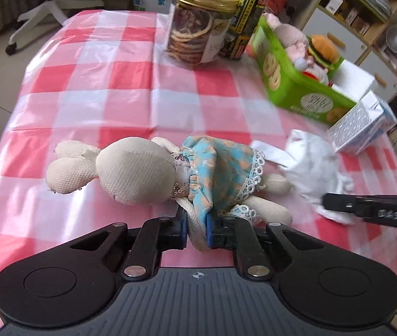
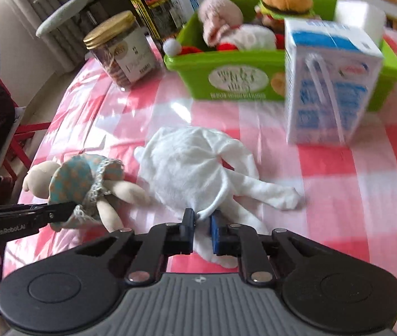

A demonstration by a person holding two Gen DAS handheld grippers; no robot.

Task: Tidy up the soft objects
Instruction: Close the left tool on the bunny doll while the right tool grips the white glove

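A: Right, tongs first. Left gripper (image 1: 197,231) is being held closed on a limb of the bunny doll (image 1: 153,172); the cream limb is being pinched between the blue pads. The doll is lying on its side on the checked tablecloth (image 1: 86,84), head toward the left in the left wrist view, blue dress toward the right.

B: And the right one?

A: Right gripper (image 2: 201,233) is being held narrow on the white soft toy (image 2: 195,165); a limb and a thin tail-like strip are being squeezed between the jaws. That toy is lying flat on the cloth too, just beside the doll.

B: Step being done?

A: Grasping, judged from this. Both toys are being gripped but neither looks lifted yet. Motion blur is being shown in the right wrist view, so some movement is likely.

B: Destination?

A: Probably the green box (image 2: 235,70), farther back, where a burger plush (image 2: 286,0) and pink plush toys are already being kept. A milk carton (image 2: 333,84) is standing in front of its right part.

B: Next move?

A: Both toys are to be lifted clear and carried over the box rim, with the carton, cookie jar (image 2: 120,50) and tin (image 2: 155,8) being avoided. Limp limbs may be dragged.
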